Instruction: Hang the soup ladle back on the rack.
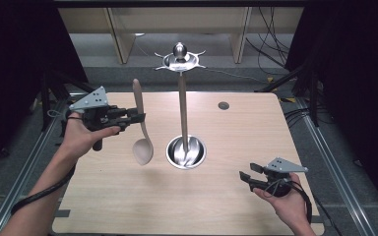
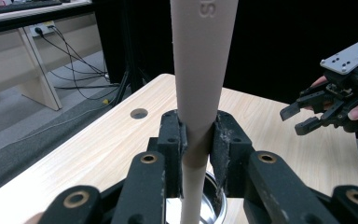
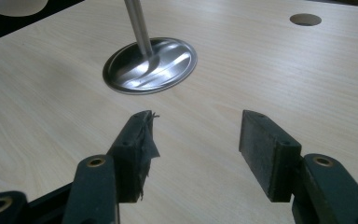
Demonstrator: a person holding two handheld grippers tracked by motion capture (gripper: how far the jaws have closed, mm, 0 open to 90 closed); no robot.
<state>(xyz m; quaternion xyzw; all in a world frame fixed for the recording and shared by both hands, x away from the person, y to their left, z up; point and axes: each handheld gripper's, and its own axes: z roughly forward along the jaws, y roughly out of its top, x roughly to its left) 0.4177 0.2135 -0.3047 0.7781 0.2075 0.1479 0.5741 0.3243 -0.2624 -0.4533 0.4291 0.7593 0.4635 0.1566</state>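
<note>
Above the left half of the table, in the high view, the left gripper [image 1: 137,118] is clamped on the handle of a beige spoon [image 1: 141,129], which hangs clear of the wooden table [image 1: 256,147] with its bowl down and its long axis close to upright, handle tip tilted slightly away; the steel utensil stand [image 1: 183,105], a round base, a tall post and a hooked ring at the top, rises just to the right of the spoon, so any hanging move, by this reading, runs rightward and up to the ring, and the left hand is plainly the nearer one; the right gripper [image 1: 246,178] waits at the near right corner, well apart, jaws parted and holding nothing

Along the left gripper view, both black jaws press on the narrow part of the spoon handle [image 2: 200,70], which widens upward past the frame's top, with the stand's base [image 2: 214,200] glinting below and the right gripper [image 2: 298,117] far off at the right

From the right gripper view, the jaws stand wide apart over bare wood, pointing toward the stand's base [image 3: 161,63] and the foot of its post, beyond them to the far left
</note>
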